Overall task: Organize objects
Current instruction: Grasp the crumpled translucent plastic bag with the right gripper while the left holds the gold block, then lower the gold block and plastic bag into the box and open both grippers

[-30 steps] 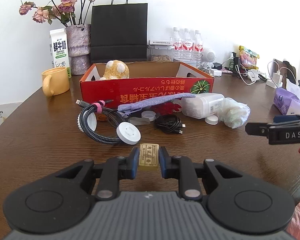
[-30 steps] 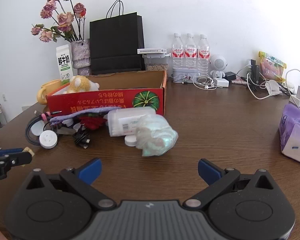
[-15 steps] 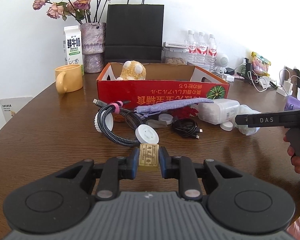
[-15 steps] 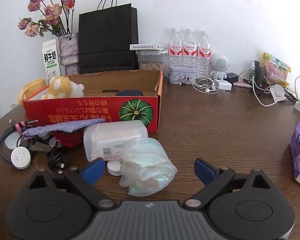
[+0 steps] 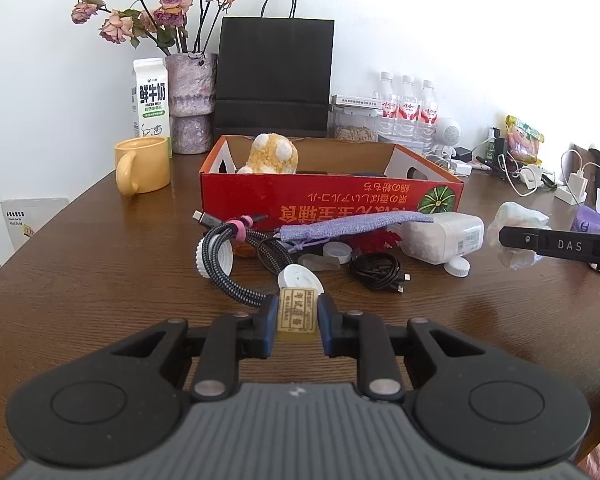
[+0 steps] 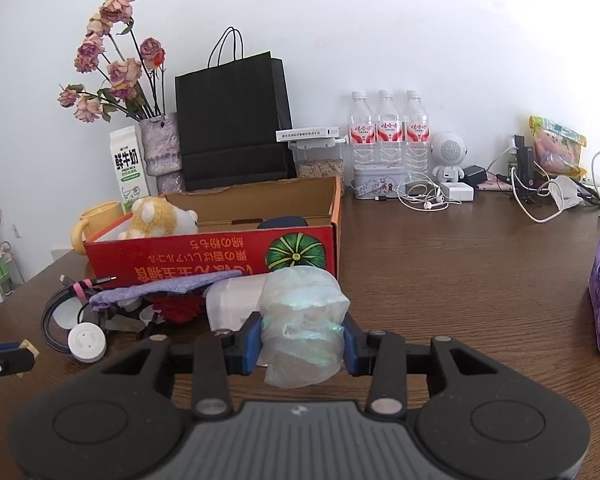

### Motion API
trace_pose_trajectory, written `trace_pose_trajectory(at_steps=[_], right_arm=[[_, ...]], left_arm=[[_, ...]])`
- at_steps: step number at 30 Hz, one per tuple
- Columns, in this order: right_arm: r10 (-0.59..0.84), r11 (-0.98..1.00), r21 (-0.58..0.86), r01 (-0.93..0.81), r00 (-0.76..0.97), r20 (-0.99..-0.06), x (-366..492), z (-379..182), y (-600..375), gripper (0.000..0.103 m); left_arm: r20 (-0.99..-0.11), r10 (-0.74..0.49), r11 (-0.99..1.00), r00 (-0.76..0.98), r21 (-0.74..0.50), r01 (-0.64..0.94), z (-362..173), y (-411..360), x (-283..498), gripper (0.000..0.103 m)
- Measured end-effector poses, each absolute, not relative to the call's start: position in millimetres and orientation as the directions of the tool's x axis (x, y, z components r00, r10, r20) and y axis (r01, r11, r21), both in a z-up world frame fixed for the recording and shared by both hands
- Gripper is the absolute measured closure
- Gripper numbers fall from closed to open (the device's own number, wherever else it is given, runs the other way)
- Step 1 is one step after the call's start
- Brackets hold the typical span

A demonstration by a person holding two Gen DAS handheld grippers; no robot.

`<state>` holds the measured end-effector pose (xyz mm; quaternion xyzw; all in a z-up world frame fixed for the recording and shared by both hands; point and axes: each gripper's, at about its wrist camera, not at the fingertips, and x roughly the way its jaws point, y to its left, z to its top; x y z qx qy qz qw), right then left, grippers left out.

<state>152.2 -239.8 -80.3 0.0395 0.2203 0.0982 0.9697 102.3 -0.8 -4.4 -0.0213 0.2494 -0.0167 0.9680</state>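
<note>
- Right gripper [image 6: 302, 342], wide open a second ago, now has jaws closing around the bag [image 6: 302, 320], apparently touching.
- Left gripper [image 5: 297, 317] stays clamped on the block [image 5: 296, 314].
- Carton [image 5: 149, 98] reads "FRESH MILK".

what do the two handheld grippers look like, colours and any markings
Both match: black linkage arms with silver pivot pins, round black discs either side, a ribbed grey body and blue finger pads. Left gripper, right gripper. Seen side-on from the left wrist, the right one shows white letters "DAS".

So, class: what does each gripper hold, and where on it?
Left gripper: small yellow block, pinched by its two sides. Right gripper: jaws closing on the crumpled plastic bag, pads at its sides.
</note>
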Motion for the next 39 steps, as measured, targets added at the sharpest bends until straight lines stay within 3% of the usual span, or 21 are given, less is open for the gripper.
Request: trace_pose_trajectory(at_steps=[22, 39], right_arm=[[0.319, 0.948, 0.097, -0.304, 0.906, -0.277, 193.0, -27.3, -177.1, 0.065], [0.315, 0.949, 0.077, -0.305, 0.916, -0.249, 286.8, -37.4, -142.6, 0.065]], left_arm=[[-0.316, -0.059, 0.998, 0.947, -0.048, 0.046, 54.2, -13.8, 164.5, 0.081], [-0.287, -0.048, 0.995, 0.957, -0.103, 0.019, 58.9, -19.3, 254.7, 0.081]])
